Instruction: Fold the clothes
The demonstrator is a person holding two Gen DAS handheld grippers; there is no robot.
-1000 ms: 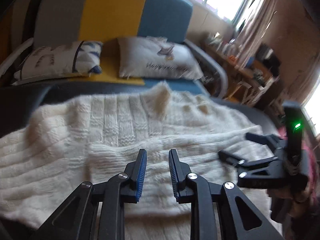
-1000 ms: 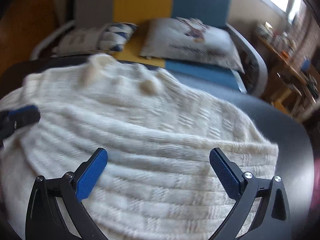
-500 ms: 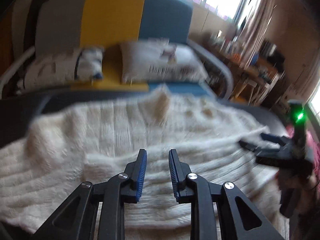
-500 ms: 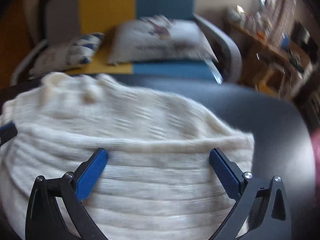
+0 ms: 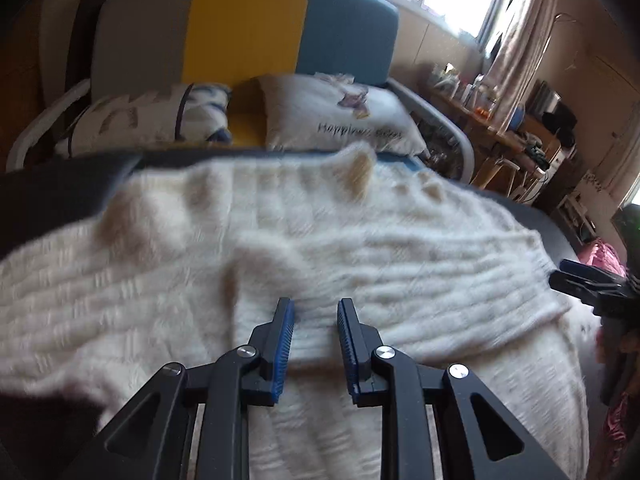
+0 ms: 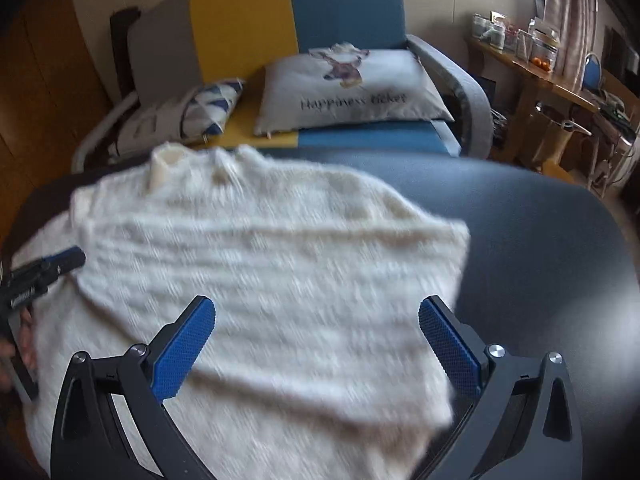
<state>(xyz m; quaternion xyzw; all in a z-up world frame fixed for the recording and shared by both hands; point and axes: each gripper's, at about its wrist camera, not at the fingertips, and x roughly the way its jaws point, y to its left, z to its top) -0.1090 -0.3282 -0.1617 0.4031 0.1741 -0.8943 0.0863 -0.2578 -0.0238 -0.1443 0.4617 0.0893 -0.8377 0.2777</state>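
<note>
STEP: mid-fold, between grasps | sweater (image 6: 260, 280) lies partly folded on dark worktop (image 6: 540, 240) | left gripper (image 5: 314, 320) fingers narrow, empty | right gripper (image 6: 316, 320) fingers wide, empty | NEXT: likely grasp sweater's right edge, fold inward

2 pillows (image 6: 352, 88) on sofa (image 6: 344, 12), cluttered desk (image 6: 560, 80) by curtain (image 5: 516, 32).

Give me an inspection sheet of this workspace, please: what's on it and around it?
Surface: dark grey table, bare at right.
Job's things: cream knitted sweater, spread flat, partly folded.
Clutter: nothing seen.
Grippers: left gripper with a narrow gap, nothing between its pads; right gripper wide open over the sweater.
Cables: nothing seen.
Surroundings: grey, yellow and blue sofa with two printed cushions; crowded wooden desk.
</note>
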